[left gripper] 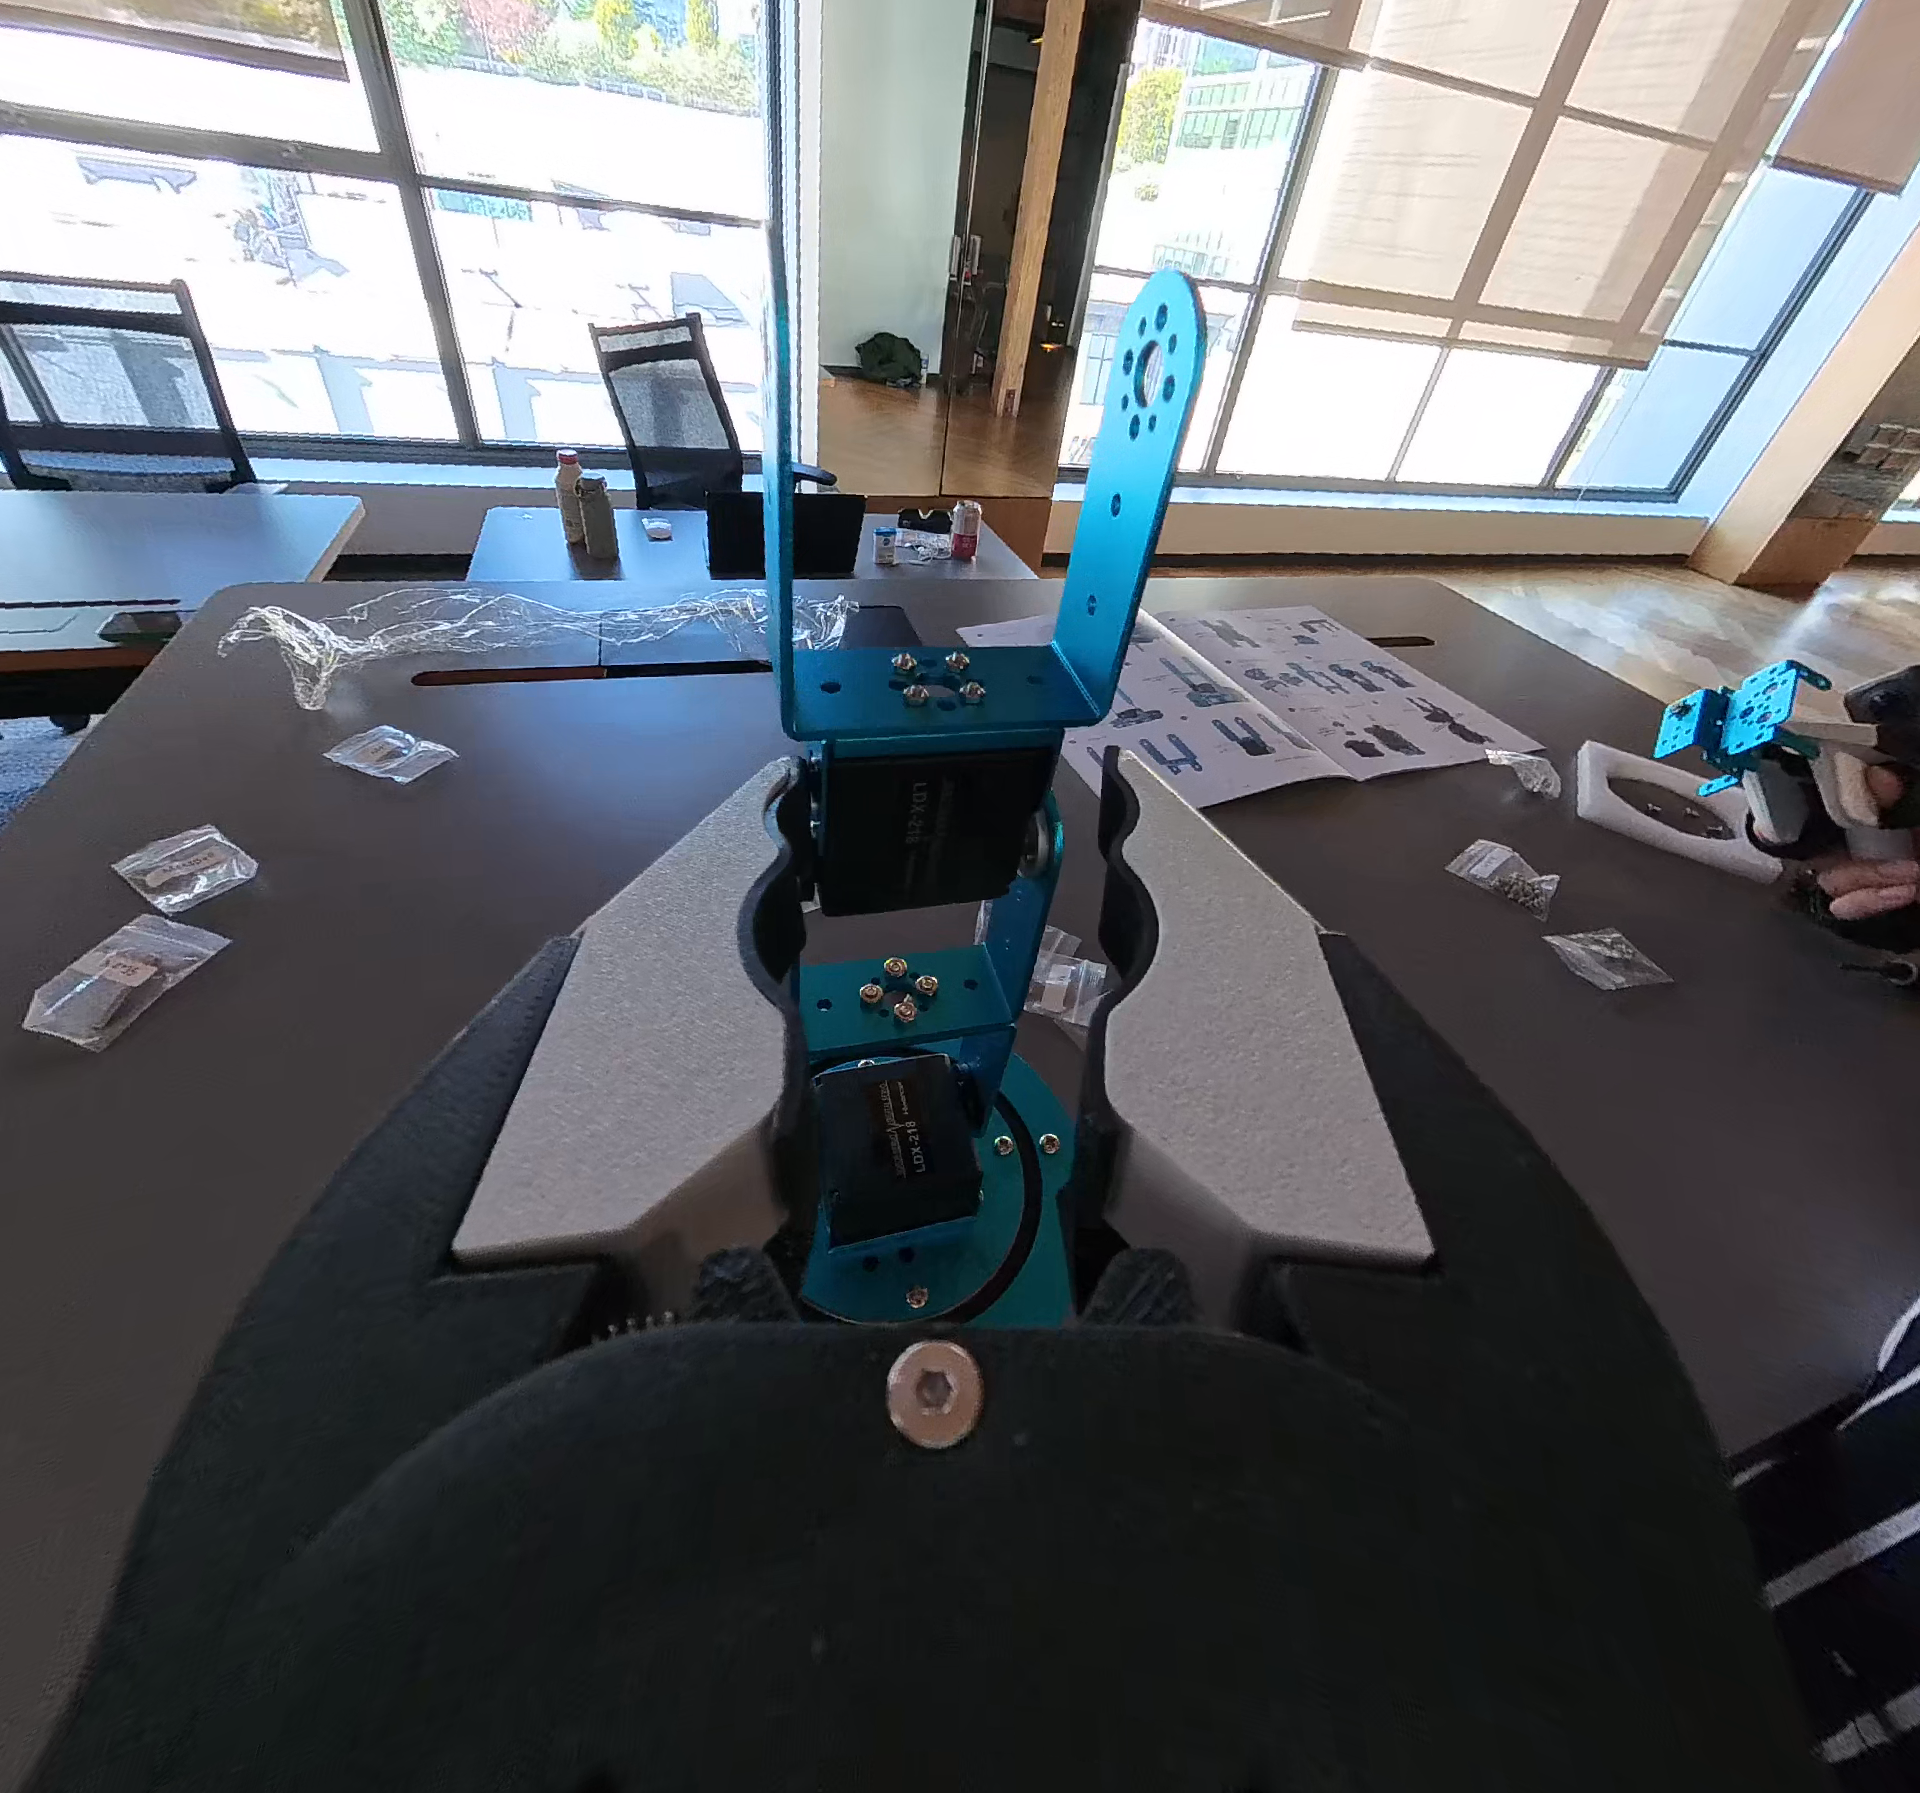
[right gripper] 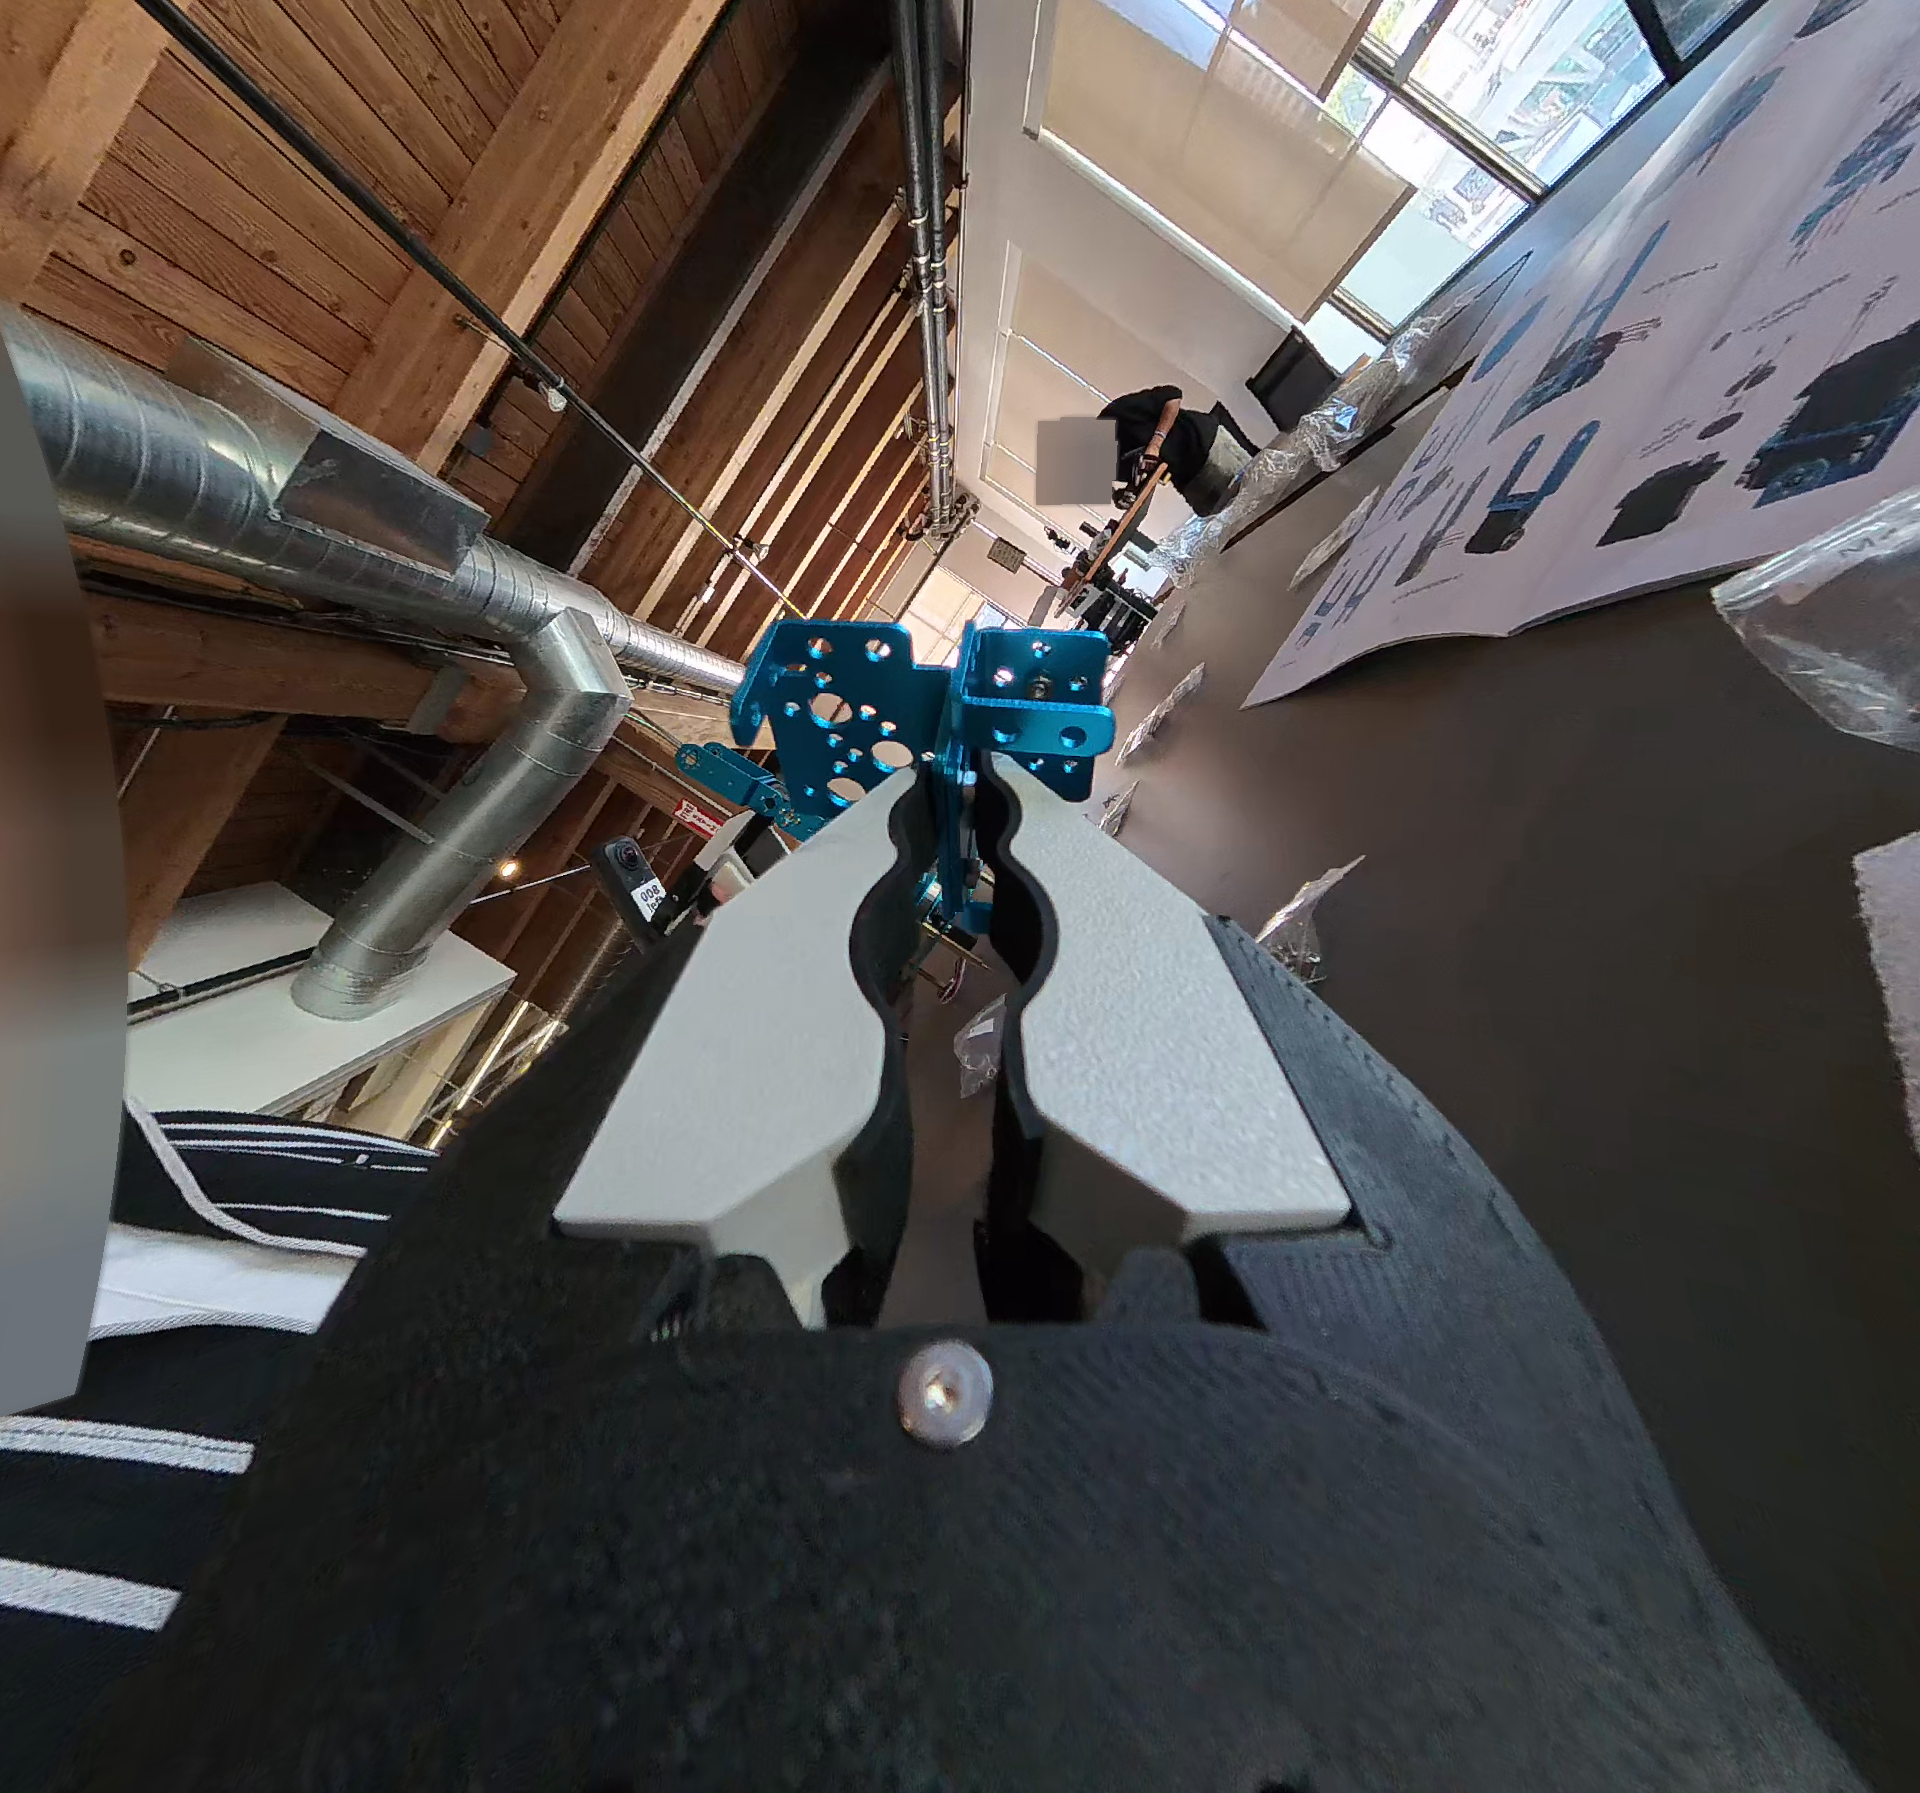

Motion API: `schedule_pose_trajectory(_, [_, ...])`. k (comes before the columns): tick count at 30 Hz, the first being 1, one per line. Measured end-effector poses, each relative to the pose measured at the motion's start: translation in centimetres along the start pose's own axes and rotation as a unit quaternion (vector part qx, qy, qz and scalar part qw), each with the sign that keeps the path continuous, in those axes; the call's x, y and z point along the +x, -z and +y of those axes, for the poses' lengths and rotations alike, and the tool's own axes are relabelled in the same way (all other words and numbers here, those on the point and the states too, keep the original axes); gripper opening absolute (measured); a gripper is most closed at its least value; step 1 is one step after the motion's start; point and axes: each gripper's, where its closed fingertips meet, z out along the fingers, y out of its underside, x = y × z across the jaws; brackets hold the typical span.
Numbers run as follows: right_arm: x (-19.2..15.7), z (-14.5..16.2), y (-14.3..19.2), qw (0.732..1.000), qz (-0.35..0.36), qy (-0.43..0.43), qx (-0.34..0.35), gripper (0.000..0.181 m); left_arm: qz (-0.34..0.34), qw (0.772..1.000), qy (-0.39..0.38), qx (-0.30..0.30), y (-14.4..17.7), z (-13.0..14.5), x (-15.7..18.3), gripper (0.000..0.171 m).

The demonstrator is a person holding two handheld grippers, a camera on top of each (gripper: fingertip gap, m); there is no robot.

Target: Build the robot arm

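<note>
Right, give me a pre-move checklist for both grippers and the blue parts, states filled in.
1. Left gripper straddles the blue servo arm: ok, jaws either side of its upper servo.
2. Left grip closed on it: not ok, a gap shows on one side.
3. Right gripper holds the perforated blue bracket: ok, jaws pinched on its plate.
4. Servo arm upright on the table: ok.
5. Manual open, in view: ok.
6. Clear bag free of the arm: cannot tell.

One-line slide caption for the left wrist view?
Left gripper straddles an upright blue servo-bracket assembly on a dark table.
</note>
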Motion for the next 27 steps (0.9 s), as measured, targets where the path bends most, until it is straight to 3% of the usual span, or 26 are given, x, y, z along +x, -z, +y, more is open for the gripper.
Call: schedule_pose_trajectory(27, [0.31,-0.01,0.12,1.000,0.015,0.016,-0.002,0.005,0.011,1.000,-0.004,0.003,0.18,-0.36,-0.52,0.050])
